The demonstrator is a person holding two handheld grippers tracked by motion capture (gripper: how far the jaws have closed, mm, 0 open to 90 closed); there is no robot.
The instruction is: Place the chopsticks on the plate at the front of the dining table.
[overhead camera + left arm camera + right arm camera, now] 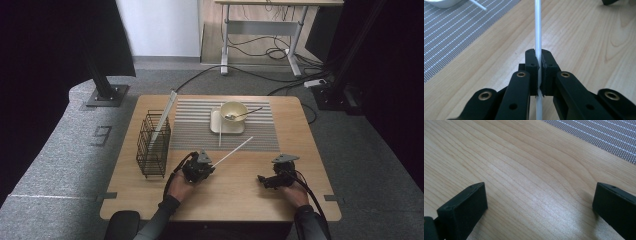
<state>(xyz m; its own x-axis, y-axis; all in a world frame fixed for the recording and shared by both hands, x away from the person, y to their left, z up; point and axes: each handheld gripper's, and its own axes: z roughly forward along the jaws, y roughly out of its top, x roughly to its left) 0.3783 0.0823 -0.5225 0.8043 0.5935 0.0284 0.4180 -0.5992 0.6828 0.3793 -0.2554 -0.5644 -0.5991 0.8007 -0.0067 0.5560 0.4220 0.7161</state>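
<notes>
My left gripper (209, 168) (539, 63) is shut on a thin white stick (233, 151) (538, 32), a chopstick by its look. The stick points up and to the right, toward the striped placemat (190, 131). A second white stick (220, 126) lies across the mat beside the square plate (216, 125). On that plate stands a cream bowl (233, 111) with a spoon (244, 114) in it. My right gripper (262, 178) (540, 202) rests low over bare wood at the front right, jaws wide apart with nothing between them.
A black wire basket (153, 144) stands at the table's left with a flat white piece (166, 114) leaning out of it. The wooden table (235, 200) has bare wood along its front edge. A desk frame and cables lie on the floor beyond.
</notes>
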